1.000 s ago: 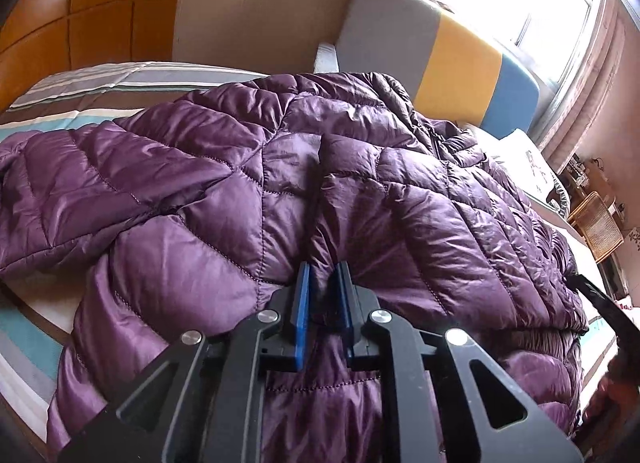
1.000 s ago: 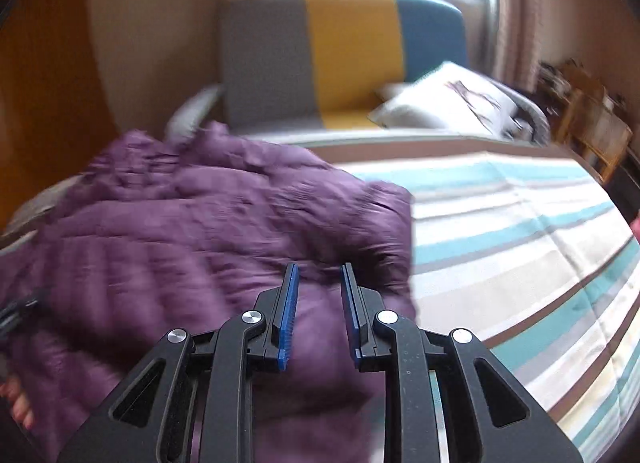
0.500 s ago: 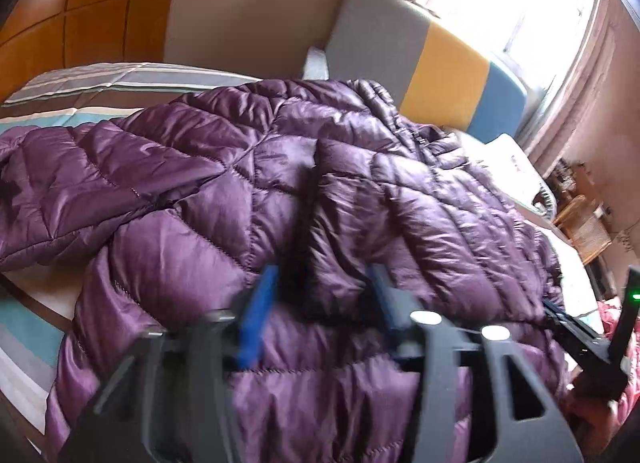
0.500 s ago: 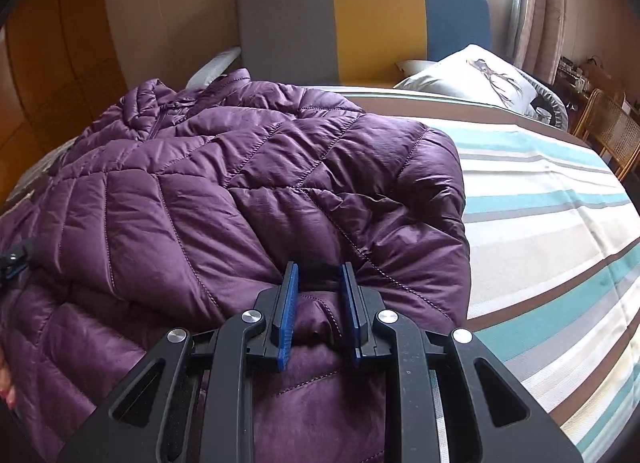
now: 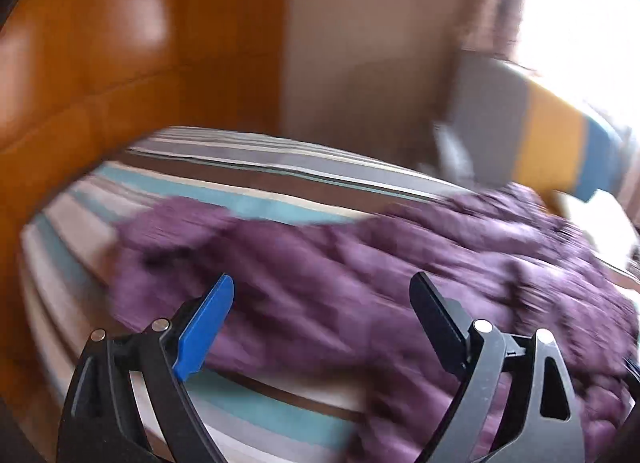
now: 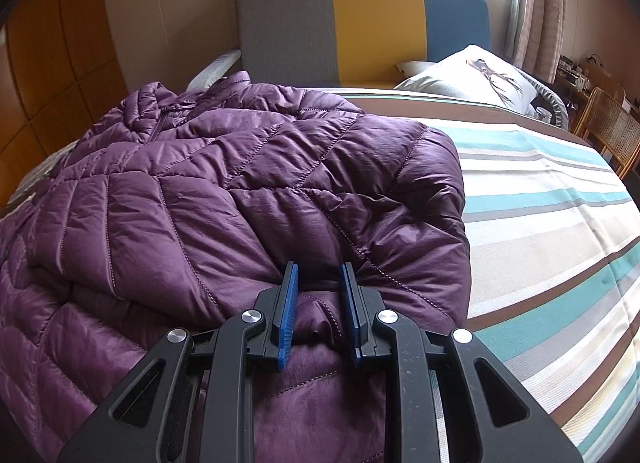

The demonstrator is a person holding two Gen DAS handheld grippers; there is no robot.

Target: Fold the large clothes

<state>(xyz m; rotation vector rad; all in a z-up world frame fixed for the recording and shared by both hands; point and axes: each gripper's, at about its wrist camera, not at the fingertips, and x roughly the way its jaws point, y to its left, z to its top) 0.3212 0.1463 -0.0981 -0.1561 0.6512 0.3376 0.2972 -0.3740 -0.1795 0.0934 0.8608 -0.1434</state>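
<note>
A purple quilted puffer jacket (image 6: 224, 191) lies on the striped bed, with one side folded over onto the body. My right gripper (image 6: 318, 269) is shut on a fold of the jacket near its lower right edge. In the blurred left wrist view the jacket (image 5: 360, 275) spreads across the bed, one sleeve reaching left. My left gripper (image 5: 322, 287) is wide open and empty, held above the jacket's left part.
The bed (image 6: 540, 223) has a teal, brown and cream striped cover. A grey, yellow and blue sofa (image 6: 360, 23) stands behind it with a white cushion (image 6: 472, 79). A wicker chair (image 6: 608, 131) is at right. Orange wood panelling (image 5: 100, 63) lines the left.
My left gripper has let go of the jacket, opened wide and swung left and up. My right gripper has stayed shut on the jacket's fold.
</note>
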